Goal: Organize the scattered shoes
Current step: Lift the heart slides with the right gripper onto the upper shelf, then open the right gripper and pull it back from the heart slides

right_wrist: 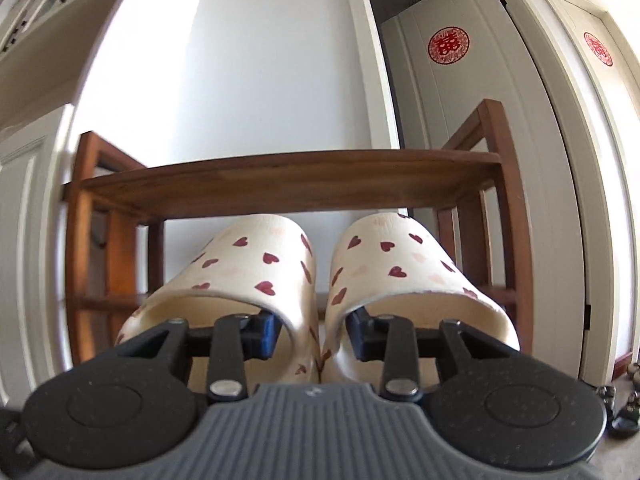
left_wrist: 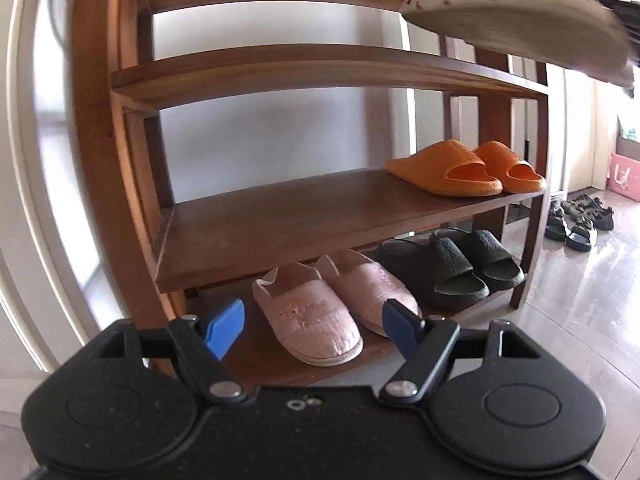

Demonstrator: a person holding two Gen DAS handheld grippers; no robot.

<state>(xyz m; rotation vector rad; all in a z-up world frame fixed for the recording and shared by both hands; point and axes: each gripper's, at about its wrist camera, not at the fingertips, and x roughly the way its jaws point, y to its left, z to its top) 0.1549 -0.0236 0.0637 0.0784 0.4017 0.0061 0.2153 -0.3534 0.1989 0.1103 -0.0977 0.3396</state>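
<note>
Two cream heart-print slippers (right_wrist: 316, 280) are carried together by the right tongs (right_wrist: 312, 334), one finger tucked inside each slipper so that the adjoining inner walls are pinched between them; held this way, the pair can be moved as one unit and kept side by side. The slippers are raised in front of the wooden shoe rack (right_wrist: 288, 176), toes pointing toward it, just below the edge of an upper shelf, and do not yet appear to rest on any board. In the left wrist view the same pair is seen high at the right, blurred, above the rack's second shelf. The left tongs (left_wrist: 314, 328) are spread apart and grasp nothing, held low before the bottom tier. Pairs already placed are lined up toes outward: orange slides (left_wrist: 468, 168) at the right of the middle shelf, pink cloth shoes (left_wrist: 328, 312) and black slides (left_wrist: 456, 264) on the lowest level. Dark sandals (left_wrist: 576, 220) lie on the floor far to the right, evidently not yet sorted. An empty upper shelf is judged the likely destination for the carried pair.
</note>
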